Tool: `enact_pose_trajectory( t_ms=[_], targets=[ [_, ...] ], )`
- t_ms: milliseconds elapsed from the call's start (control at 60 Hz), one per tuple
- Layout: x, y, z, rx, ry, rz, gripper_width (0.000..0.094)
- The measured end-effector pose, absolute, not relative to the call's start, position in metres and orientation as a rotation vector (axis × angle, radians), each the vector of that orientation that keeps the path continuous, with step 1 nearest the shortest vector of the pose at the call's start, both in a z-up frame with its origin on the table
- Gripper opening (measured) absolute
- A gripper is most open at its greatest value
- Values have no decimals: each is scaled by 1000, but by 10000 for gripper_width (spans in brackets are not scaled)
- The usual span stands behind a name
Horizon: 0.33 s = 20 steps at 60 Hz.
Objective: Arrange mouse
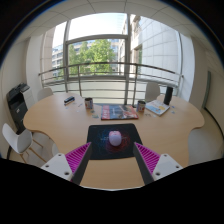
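I hold my claw (pixel 112 160) above the near edge of the round wooden table (pixel 50 115), its two fingers spread wide with nothing between them. The pink pads (pixel 78 155) face each other across an empty gap. Just ahead of the fingers lies a dark mouse mat (pixel 95 132), set close to the near edge of the tabletop, and the mouse (pixel 115 138), small and pale pink, sits on it about at its middle.

Toward the far edge of the tabletop I see a cup (pixel 88 102), a book (pixel 116 112) lying flat, and what looks like a laptop (pixel 160 106) toward the far right. All are well apart from the mouse.

I judge the step in hand to be the approach. To do it well, I should go forward and down with the fingers kept this wide, centre the mouse between the pads, and close only when both pads flank its sides evenly, so it doesn't skid off the mat.
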State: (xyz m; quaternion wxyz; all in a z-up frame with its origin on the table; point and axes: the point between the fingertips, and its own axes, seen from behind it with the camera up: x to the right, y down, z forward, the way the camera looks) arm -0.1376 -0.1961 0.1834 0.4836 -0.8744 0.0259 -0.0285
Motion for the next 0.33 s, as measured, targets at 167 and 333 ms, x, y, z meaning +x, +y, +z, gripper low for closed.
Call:
enact_pose_trajectory(
  t_ms=[167,333],
  targets=[
    [-148,-245,182,-2148,68,-56,844],
    [-144,-260,180,-2160,51,-88,844]
  ],
)
